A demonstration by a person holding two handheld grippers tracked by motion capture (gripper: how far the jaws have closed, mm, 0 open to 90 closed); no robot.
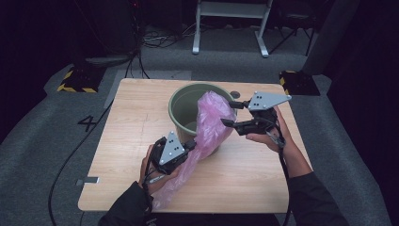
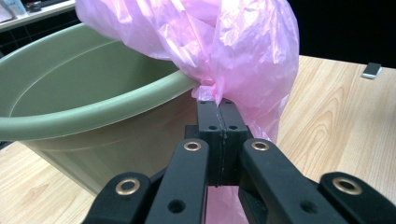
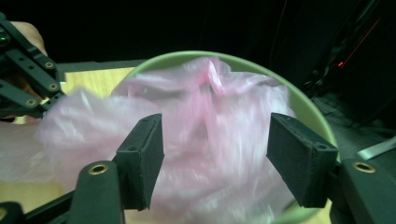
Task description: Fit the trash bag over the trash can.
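Note:
A green plastic bucket (image 1: 181, 94) stands on the wooden table (image 1: 136, 122). A thin pink plastic bag (image 1: 211, 120) drapes over its near right rim and trails down onto the table. My left gripper (image 1: 192, 143) is shut on a pinch of the bag just outside the rim; in the left gripper view the jaws (image 2: 218, 105) meet on the pink film (image 2: 243, 46) beside the bucket wall (image 2: 93, 112). My right gripper (image 1: 228, 113) is at the bucket's right side with its jaws apart. In the right gripper view its pads (image 3: 215, 158) do not touch the blurred bag (image 3: 215, 116) beyond them.
A small grey object (image 2: 372, 70) lies on the table near its edge. Beyond the table, on the grey carpet, are a white frame's legs (image 1: 230, 28), cables and black-and-yellow floor blocks (image 1: 77, 80). The other hand's gripper (image 3: 28, 79) appears at the left of the right gripper view.

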